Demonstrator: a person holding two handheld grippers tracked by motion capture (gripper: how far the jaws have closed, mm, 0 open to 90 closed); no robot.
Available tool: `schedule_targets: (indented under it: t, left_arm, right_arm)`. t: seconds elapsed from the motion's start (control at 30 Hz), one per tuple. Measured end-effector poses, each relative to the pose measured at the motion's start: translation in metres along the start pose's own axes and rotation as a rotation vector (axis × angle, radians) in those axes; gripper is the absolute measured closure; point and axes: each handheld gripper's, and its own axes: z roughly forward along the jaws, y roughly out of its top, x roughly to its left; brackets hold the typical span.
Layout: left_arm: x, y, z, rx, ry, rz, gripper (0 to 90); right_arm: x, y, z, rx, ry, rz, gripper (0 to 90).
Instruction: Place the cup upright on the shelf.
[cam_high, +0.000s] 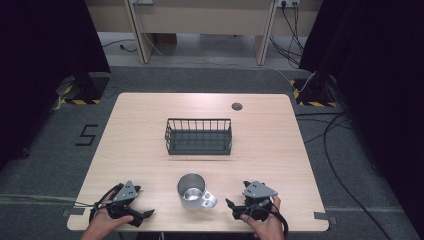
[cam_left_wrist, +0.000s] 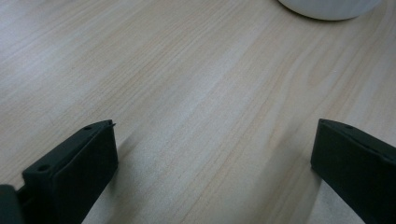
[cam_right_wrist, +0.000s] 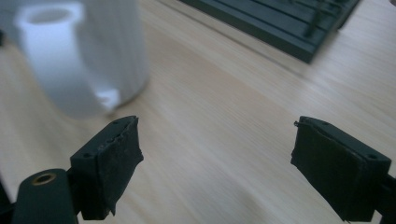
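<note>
The left claw (cam_high: 145, 214) rests on the counter (cam_high: 140, 150) at its near edge, jaws spread wide with nothing between them but bare wood. The right claw (cam_high: 231, 205) lies at the same near edge, well apart from the left one, its jaws likewise wide open and holding nothing. Between the two claws, a little beyond them, stands the white mug (cam_high: 192, 192), upright, its handle turned toward the right claw and just short of its jaws; in the right gripper view the mug (cam_right_wrist: 79, 56) looms close ahead of one jaw, not touched by it. Farther out past the mug sits a dark wire basket (cam_high: 198, 136). Beyond that, a small round grey cap (cam_high: 237, 106) marks the counter's far edge.
</note>
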Motion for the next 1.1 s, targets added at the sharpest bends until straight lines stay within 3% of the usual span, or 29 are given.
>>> schedule_targets:
  t: [0.23,0.4,0.6,0.77,1.1]
  left_arm:
    - [0.0,0.0,0.0,0.001,-0.001,0.001,0.0]
    - [0.0,0.0,0.0,0.001,-0.001,0.001,0.0]
    - [0.0,0.0,0.0,0.001,-0.001,0.001,0.0]
    - [0.0,0.0,0.0,0.0,-0.001,0.0,0.0]
    - [0.0,0.0,0.0,0.0,-0.001,0.0,0.0]
  right_arm:
    - [0.024,0.013,-0.005,-0.062,0.101,-0.058,15.1]
    - [0.033,0.018,-0.004,-0.083,0.115,-0.072,15.1]
    - [0.036,0.018,0.003,-0.093,0.104,-0.088,15.9]
    - [0.03,0.016,0.005,-0.099,0.084,-0.063,15.9]
    - [0.021,0.018,0.008,-0.112,0.043,-0.067,16.8]
